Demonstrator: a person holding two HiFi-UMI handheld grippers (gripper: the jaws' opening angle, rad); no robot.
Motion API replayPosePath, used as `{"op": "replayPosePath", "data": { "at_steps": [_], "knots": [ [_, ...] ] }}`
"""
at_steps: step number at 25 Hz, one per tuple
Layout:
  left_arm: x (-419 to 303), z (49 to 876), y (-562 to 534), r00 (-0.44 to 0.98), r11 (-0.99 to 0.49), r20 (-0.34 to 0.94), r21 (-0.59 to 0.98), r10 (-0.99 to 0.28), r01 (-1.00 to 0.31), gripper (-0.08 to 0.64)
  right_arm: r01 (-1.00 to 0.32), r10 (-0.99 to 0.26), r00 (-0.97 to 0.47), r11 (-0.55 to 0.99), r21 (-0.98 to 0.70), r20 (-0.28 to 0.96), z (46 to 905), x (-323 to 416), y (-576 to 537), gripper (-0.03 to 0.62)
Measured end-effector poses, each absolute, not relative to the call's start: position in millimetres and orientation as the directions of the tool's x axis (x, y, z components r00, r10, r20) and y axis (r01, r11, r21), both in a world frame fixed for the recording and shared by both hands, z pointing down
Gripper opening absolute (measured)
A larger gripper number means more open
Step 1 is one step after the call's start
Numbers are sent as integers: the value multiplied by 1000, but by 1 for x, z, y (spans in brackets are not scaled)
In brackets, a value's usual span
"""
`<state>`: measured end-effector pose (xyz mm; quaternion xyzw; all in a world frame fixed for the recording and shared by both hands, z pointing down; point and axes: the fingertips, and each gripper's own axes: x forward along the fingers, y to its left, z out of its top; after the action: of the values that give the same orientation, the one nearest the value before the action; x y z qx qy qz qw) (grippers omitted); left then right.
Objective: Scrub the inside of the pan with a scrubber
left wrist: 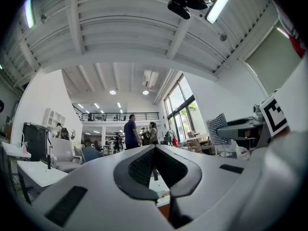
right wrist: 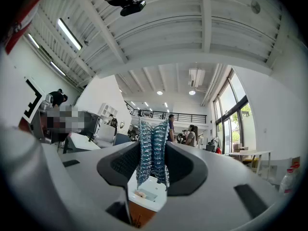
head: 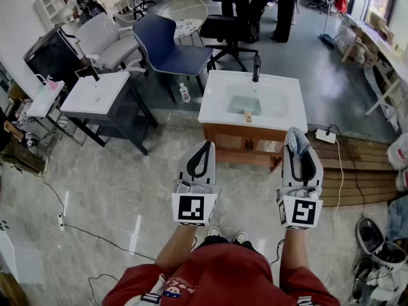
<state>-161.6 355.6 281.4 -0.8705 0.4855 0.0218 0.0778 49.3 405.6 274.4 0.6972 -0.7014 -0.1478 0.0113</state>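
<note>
mesh scrubber (right wrist: pixel 152 153), crinkly and blue-grey, sits pinched in right hand-held gripper (head: pixel 299 146); left hand-held gripper (left wrist: pixel 155 149) has jaws closed, empty.

white sink counter (head: pixel 217 104), black tap (head: pixel 256 67), brown object (head: pixel 248 116)

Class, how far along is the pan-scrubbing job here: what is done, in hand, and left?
Done: the scrubber is clamped in the right gripper. In hand: both grippers hang short of the sink; the left gripper is shut, empty. Left: all the scrubbing. A wooden-handled item in the basin may be the pan.
</note>
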Motion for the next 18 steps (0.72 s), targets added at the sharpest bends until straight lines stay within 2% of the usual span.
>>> {"op": "replayPosePath", "data": {
  "at_steps": [8, 18],
  "knots": [
    [-175, 278, 344, 528, -518, -118, -109, -841, -849, 12, -975, -982, -24, -18, 220, -189, 275, 35, 394, 172],
    [-205, 278, 324, 521, -507, -197, -120, -831, -854, 14, -980, -979, -35, -6, 200, -201, 276, 3, 374, 173]
  ]
}}
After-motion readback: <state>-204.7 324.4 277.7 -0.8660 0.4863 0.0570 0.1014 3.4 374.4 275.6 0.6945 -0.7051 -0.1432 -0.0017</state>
